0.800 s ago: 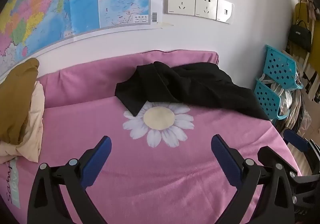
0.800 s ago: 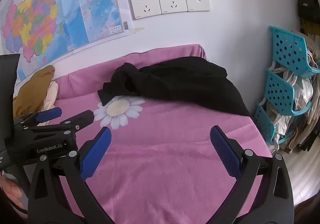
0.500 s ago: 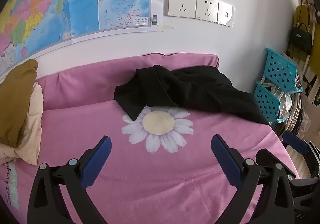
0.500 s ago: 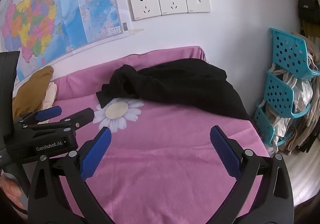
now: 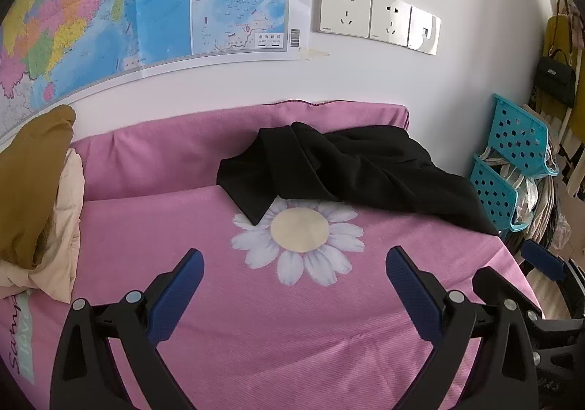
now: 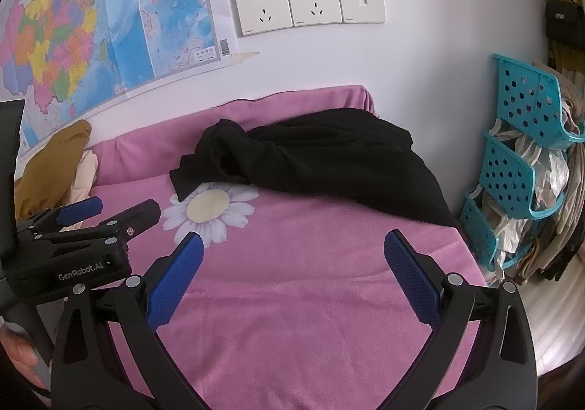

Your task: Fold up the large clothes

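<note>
A crumpled black garment [image 5: 351,172] [image 6: 329,161] lies at the far right of a pink cloth-covered surface [image 5: 292,337] [image 6: 310,300], just beyond a printed white daisy [image 5: 299,240] [image 6: 210,210]. My left gripper [image 5: 295,262] hovers open over the pink cloth short of the daisy, nothing between its blue pads. My right gripper [image 6: 292,245] is open too, over bare pink cloth in front of the garment. In the right wrist view the left gripper [image 6: 109,210] shows at the left edge. In the left wrist view a blue fingertip [image 5: 541,260] of the right gripper shows at the right edge.
A mustard and cream pile of clothes [image 5: 36,198] [image 6: 55,161] sits at the far left. A map [image 5: 146,7] and wall sockets [image 5: 376,20] hang on the white wall behind. Teal perforated baskets [image 5: 512,154] [image 6: 519,139] with bags stand right of the surface.
Both grippers have drifted slightly; the garment and daisy sit a little lower and closer in both views. Neither gripper's opening has changed.
</note>
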`<control>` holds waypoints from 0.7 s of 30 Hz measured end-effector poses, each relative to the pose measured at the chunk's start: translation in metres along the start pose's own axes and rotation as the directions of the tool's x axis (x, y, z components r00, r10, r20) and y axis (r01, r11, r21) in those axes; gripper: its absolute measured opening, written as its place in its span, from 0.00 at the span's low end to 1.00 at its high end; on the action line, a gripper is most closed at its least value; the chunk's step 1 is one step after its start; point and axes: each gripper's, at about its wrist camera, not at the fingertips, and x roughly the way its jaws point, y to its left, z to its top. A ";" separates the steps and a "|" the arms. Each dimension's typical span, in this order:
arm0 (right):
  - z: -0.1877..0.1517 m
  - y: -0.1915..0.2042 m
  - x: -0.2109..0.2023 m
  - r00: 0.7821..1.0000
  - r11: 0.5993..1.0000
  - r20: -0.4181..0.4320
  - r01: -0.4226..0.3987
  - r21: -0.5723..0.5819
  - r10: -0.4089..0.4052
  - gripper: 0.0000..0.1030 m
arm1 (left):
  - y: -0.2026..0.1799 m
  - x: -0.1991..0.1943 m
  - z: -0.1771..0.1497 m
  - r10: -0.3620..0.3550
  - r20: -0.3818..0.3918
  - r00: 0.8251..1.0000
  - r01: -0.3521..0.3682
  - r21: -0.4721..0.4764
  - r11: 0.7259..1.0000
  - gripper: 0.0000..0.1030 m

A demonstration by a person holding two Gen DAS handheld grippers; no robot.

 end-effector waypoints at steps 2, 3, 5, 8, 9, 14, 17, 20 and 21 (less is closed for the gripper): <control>0.000 0.001 0.001 1.000 1.000 0.002 0.002 -0.003 -0.002 0.95 | 0.001 0.001 0.001 0.001 -0.002 1.000 -0.001 -0.001 1.000 0.94; 0.001 0.001 0.001 1.000 1.000 0.002 0.006 -0.006 -0.006 0.95 | 0.001 0.001 0.001 0.000 -0.003 1.000 0.000 -0.001 1.000 0.94; 0.001 0.002 0.002 1.000 1.000 0.003 0.005 -0.009 -0.005 0.95 | 0.002 0.001 0.001 0.003 -0.004 1.000 -0.003 -0.002 1.000 0.94; 0.001 0.002 0.001 1.000 1.000 0.004 0.005 -0.012 -0.005 0.95 | 0.002 0.001 0.001 0.004 -0.003 1.000 -0.004 -0.004 1.000 0.94; 0.001 0.003 0.002 1.000 1.000 0.006 0.005 -0.013 -0.005 0.95 | 0.002 0.001 0.001 0.003 -0.004 1.000 -0.003 -0.004 1.000 0.94; 0.003 0.004 0.002 1.000 1.000 0.008 0.007 -0.019 -0.007 0.95 | 0.002 0.002 0.001 0.005 -0.003 1.000 -0.005 -0.004 1.000 0.94; 0.003 0.005 0.002 1.000 1.000 0.009 0.006 -0.019 -0.006 0.95 | 0.002 0.003 0.001 0.005 -0.003 1.000 -0.005 -0.004 1.000 0.94; 0.003 0.005 0.002 1.000 1.000 0.007 0.008 -0.021 -0.008 0.95 | 0.003 0.003 0.000 0.002 -0.004 1.000 -0.002 -0.007 1.000 0.94; 0.003 0.006 0.002 1.000 1.000 0.007 0.008 -0.022 -0.008 0.95 | 0.004 0.003 0.000 0.003 -0.005 1.000 -0.003 -0.007 1.000 0.94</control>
